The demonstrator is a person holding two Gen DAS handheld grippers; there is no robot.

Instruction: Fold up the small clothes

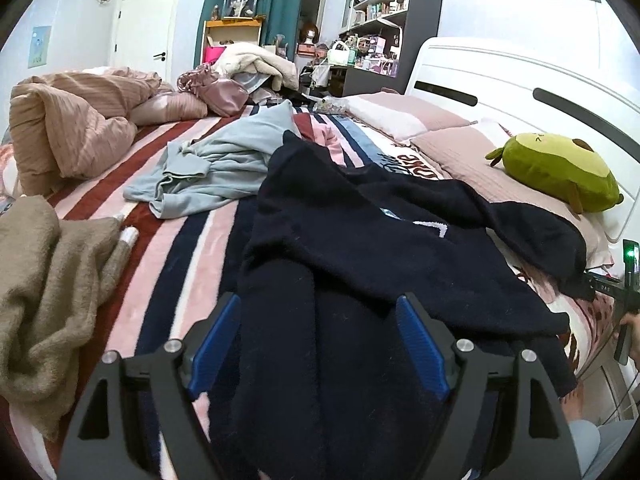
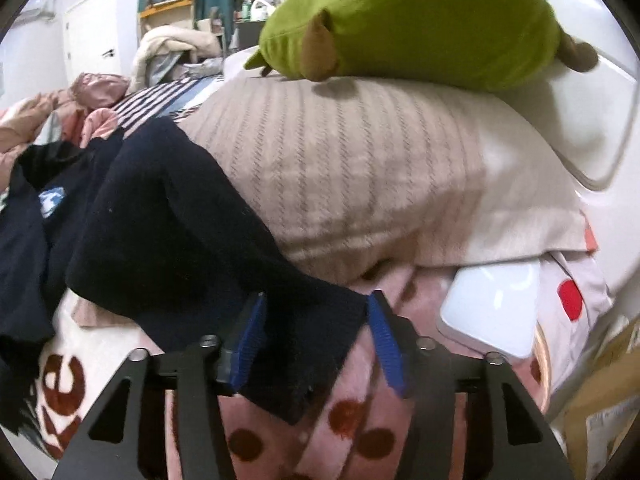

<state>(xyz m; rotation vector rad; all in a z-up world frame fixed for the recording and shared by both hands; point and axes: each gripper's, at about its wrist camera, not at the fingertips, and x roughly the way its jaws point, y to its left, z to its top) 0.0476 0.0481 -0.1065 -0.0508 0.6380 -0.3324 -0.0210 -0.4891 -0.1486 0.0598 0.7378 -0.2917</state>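
A dark navy sweater [image 1: 360, 248] lies spread on the striped bed, one sleeve reaching right toward the pillows. My left gripper [image 1: 318, 344] is open, its blue pads on either side of a sleeve lying along the sweater's near edge. In the right wrist view the other sleeve [image 2: 180, 232] runs down from the pillow, and its cuff lies between the pads of my open right gripper [image 2: 316, 340]. The right gripper also shows at the right edge of the left wrist view [image 1: 616, 288]. A light blue garment [image 1: 216, 168] lies crumpled further back on the bed.
A tan knit garment [image 1: 44, 292] is heaped at the left. A pink duvet [image 1: 68, 128] is bunched at the far left. A green plush [image 2: 420, 20] sits on the pillow [image 2: 360, 176] by the white headboard [image 1: 500, 76]. A white flat device [image 2: 488, 308] lies under the pillow's corner.
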